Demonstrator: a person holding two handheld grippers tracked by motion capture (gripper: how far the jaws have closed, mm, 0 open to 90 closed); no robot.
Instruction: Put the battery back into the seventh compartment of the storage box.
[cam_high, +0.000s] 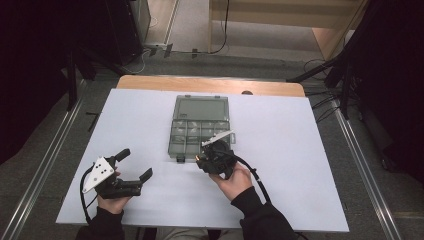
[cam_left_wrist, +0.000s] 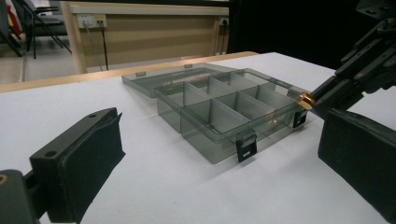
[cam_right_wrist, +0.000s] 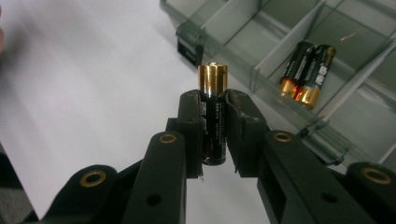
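A translucent grey compartment box (cam_high: 192, 132) lies on the white table with its lid folded flat on the far side. My right gripper (cam_high: 201, 159) is at the box's front edge, shut on a black battery with a gold end (cam_right_wrist: 213, 79) that sticks out past the pads. In the right gripper view, two more batteries (cam_right_wrist: 306, 77) lie side by side in one compartment just beyond the right gripper (cam_right_wrist: 214, 107). My left gripper (cam_high: 135, 164) rests open on the table to the box's left, with nothing between its jaws. In the left gripper view the battery's gold end (cam_left_wrist: 304, 100) touches or hovers at the box's near corner.
The white table top (cam_high: 300, 165) has free room left and right of the box. Two black latches (cam_left_wrist: 246, 147) hang on the box's front wall (cam_left_wrist: 210, 140). Dark stands and cables stand on the floor around the table.
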